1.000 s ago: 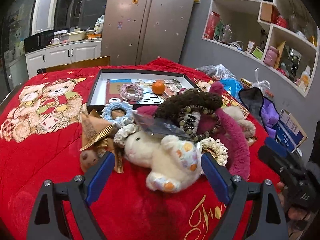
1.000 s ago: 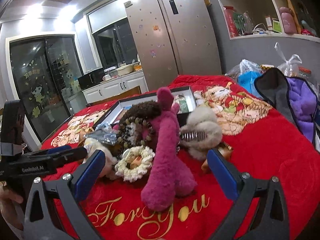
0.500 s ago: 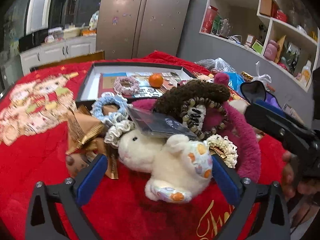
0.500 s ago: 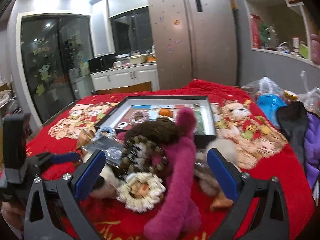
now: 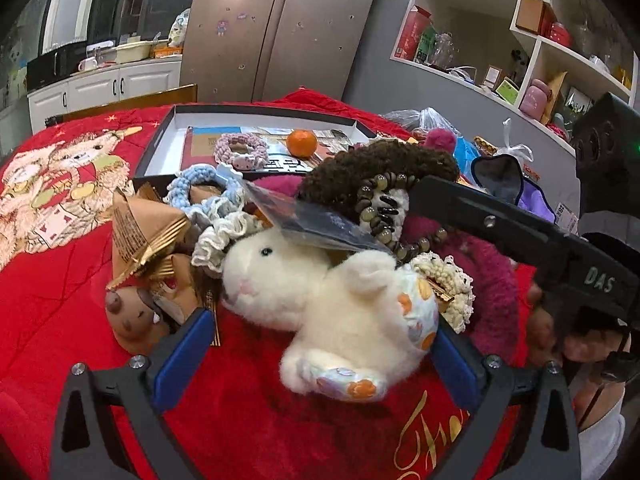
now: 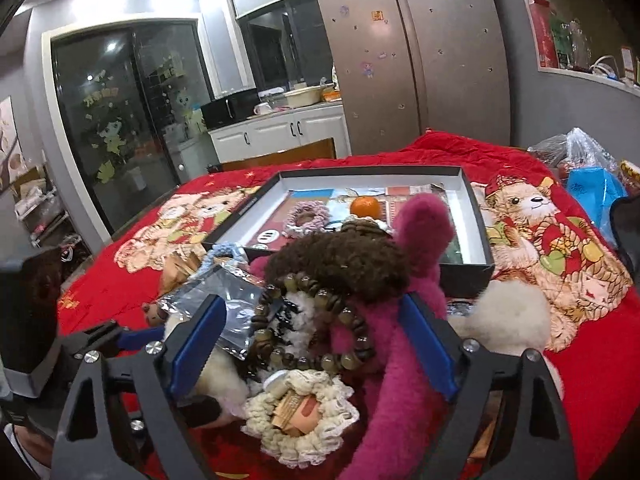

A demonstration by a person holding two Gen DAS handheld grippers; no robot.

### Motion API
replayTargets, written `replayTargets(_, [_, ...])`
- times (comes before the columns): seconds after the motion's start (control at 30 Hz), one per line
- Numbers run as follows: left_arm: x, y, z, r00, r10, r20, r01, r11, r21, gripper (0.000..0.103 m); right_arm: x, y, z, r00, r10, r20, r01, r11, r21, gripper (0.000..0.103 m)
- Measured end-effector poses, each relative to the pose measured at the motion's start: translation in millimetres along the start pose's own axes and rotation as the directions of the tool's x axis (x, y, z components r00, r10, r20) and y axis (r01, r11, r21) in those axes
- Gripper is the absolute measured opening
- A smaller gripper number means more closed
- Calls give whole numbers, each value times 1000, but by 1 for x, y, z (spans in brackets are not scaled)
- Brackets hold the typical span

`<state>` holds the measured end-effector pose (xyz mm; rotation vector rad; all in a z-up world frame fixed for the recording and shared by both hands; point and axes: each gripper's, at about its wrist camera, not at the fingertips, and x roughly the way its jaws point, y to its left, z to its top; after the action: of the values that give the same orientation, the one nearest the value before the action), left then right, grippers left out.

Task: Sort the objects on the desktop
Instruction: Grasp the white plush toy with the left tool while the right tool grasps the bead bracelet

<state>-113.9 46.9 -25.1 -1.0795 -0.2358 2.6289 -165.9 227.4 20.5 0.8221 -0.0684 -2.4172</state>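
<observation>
A pile of objects lies on the red quilt. In the left wrist view my left gripper (image 5: 320,354) is open, its jaws either side of a white plush rabbit (image 5: 332,300). A clear packet (image 5: 316,224) rests on the rabbit. My right gripper (image 6: 312,344) is open over a brown bead bracelet (image 6: 316,320), a brown fuzzy item (image 6: 340,256) and a magenta plush (image 6: 400,360). A cream lace scrunchie (image 6: 300,412) lies below the bracelet. The black box (image 6: 476,216) behind the pile holds an orange (image 6: 365,206) and a pink scrunchie (image 6: 306,218).
A blue scrunchie (image 5: 196,188), a brown paper packet (image 5: 140,236) and a small brown plush (image 5: 128,316) lie left of the rabbit. A cream fluffy item (image 6: 508,320) lies right of the pile. Bags (image 6: 588,176) sit at the quilt's right edge. Shelves (image 5: 520,40) line the wall.
Both grippers have moved forward into the pile. The left now straddles the rabbit. The right has swung over the bracelet and magenta plush.
</observation>
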Motion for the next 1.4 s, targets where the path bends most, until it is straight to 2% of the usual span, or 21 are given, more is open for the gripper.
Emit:
replayTargets(0.07, [1, 1, -1, 1000, -10, -6, 10, 1000, -1, 103, -3, 0, -1, 1000, 18, 9, -18, 1000, 4, 83])
replayTargets(0.13, [7, 0, -3, 999, -6, -44, 7, 1000, 12, 103, -4, 2, -3, 999, 39, 8, -39, 999, 1, 80])
replayTargets(0.2, [19, -2, -8, 992, 43, -115, -39, 999, 37, 103, 0, 4, -4, 1000, 15, -14, -15, 1000, -17, 76])
replayTargets(0.23, [22, -3, -8, 991, 48, -125, -43, 998, 44, 103, 1, 5, -5, 1000, -2, -19, 1, 1000, -27, 74])
replayTargets(0.33, [17, 0, -8, 995, 0, -102, 3, 1000, 29, 103, 1, 4, -7, 1000, -14, -22, 14, 1000, -24, 67])
replayTargets(0.47, [15, 9, -8, 995, -20, -94, 19, 1000, -12, 100, -1, -5, -8, 1000, -21, -20, 21, 1000, 11, 49])
replayTargets(0.57, [13, 7, -8, 995, -42, -89, 42, 999, -3, 86, -3, -10, -8, 999, -27, -27, 28, 999, 28, 36])
replayTargets(0.63, [11, -1, -9, 994, -62, -88, 64, 998, 27, 66, -3, -12, -7, 999, -28, -34, 29, 999, 41, 24])
replayTargets(0.67, [11, -5, -10, 993, -76, -94, 81, 996, 42, 54, -3, -13, -8, 999, -27, -40, 29, 998, 47, 14])
replayTargets(0.8, [10, -11, -13, 994, -60, -93, 67, 995, 76, 48, -3, -11, -10, 998, -33, -48, 35, 999, 37, 12])
replayTargets(0.9, [6, -7, -12, 993, -78, -87, 82, 995, 52, 46, -5, -10, -11, 999, -30, -41, 32, 999, 44, 11])
replayTargets(1.07, [-1, -10, -12, 995, -72, -70, 77, 994, 72, 44, -17, -12, -11, 1000, 19, 5, -20, 997, 75, 11])
replayTargets(1.27, [-18, -10, -9, 997, -79, -15, 80, 994, 74, 42, -28, -16, -10, 998, 58, 36, -62, 993, 104, 11])
replayTargets(1.4, [-24, -6, -9, 997, -76, 3, 76, 995, 65, 41, -37, -15, -9, 997, 51, 63, -58, 991, 117, 11])
